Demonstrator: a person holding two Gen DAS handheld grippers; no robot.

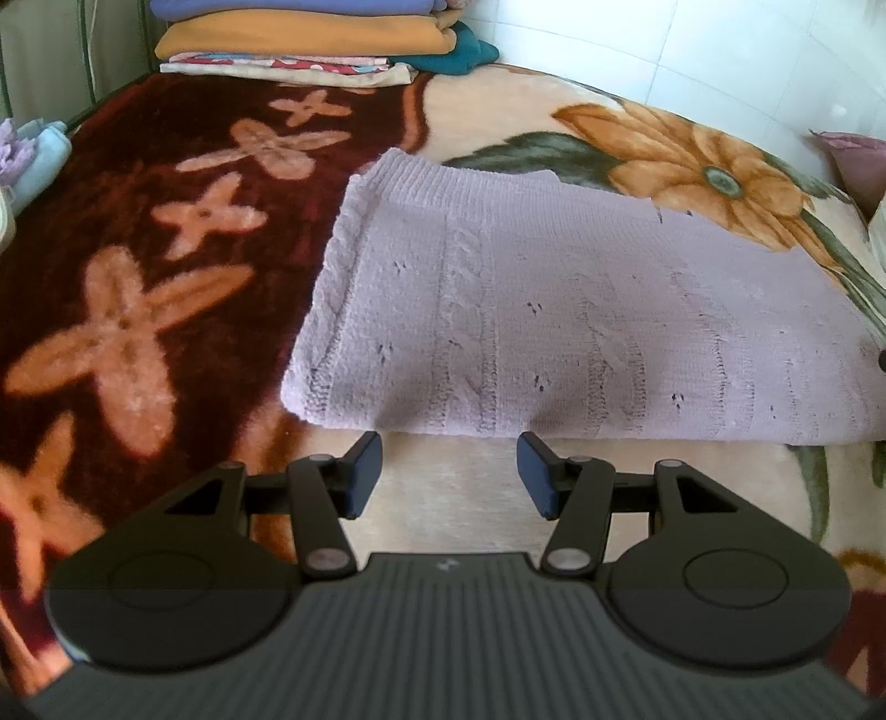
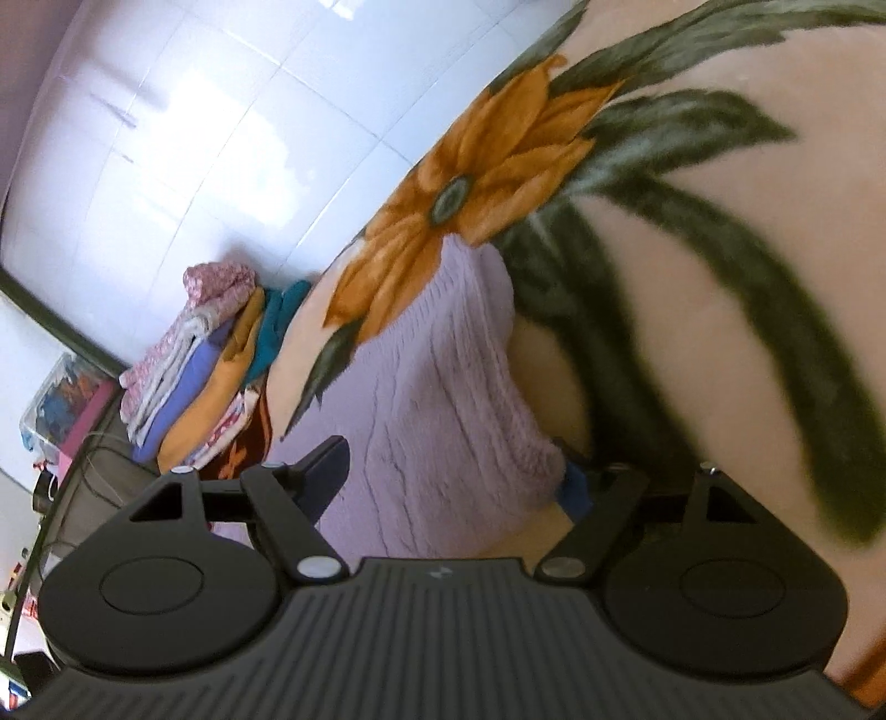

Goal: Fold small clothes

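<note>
A folded lilac cable-knit sweater [image 1: 554,310] lies on the floral plush blanket [image 1: 138,277] just ahead of the left gripper [image 1: 448,476], jaws apart and empty; the right gripper [image 2: 454,476] straddles its edge, unclenched.

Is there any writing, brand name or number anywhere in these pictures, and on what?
No readable words or numbers anywhere.
A small pale mark sits on the left hand-held gripper body: a logo, no letters legible.
The same mark is on the right hand-held gripper.
The sweater, blanket and clothes pile show only patterns.
</note>
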